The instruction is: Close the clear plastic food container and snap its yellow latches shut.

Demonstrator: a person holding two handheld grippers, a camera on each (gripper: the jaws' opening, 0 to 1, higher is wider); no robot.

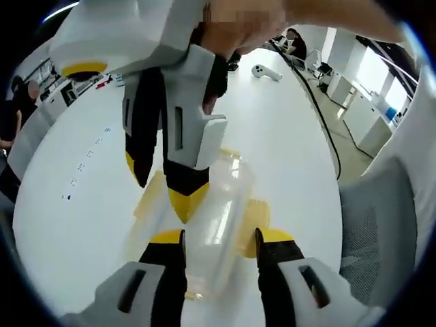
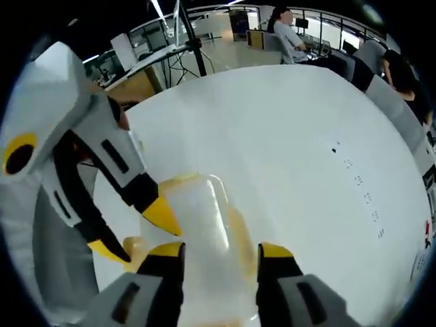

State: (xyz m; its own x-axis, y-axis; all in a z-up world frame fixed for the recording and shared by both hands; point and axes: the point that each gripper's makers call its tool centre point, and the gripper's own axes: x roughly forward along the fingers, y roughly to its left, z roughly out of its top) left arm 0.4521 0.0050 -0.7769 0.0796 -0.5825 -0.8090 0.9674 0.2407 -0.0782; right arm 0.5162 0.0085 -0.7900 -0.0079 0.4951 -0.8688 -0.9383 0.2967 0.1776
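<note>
The clear plastic container (image 1: 221,204) lies on the white table (image 1: 82,225), with yellow latches (image 1: 257,216) folded out at its sides. My left gripper (image 1: 219,238) is open, its jaws straddling the container's near end. My right gripper (image 1: 163,187) comes down from above, open; one yellow-tipped finger (image 1: 187,203) rests on the lid, the other hangs off the left side. In the right gripper view the container (image 2: 201,218) runs between the open jaws of my right gripper (image 2: 221,250). The left gripper (image 2: 136,235) enters from the left, one fingertip (image 2: 162,215) at the container's edge.
A grey mesh chair (image 1: 381,231) stands at the table's right edge. A white handheld device (image 1: 266,71) and a black cable (image 1: 320,116) lie farther back. People sit at desks beyond (image 2: 286,27). Small printed marks (image 2: 361,191) dot the tabletop.
</note>
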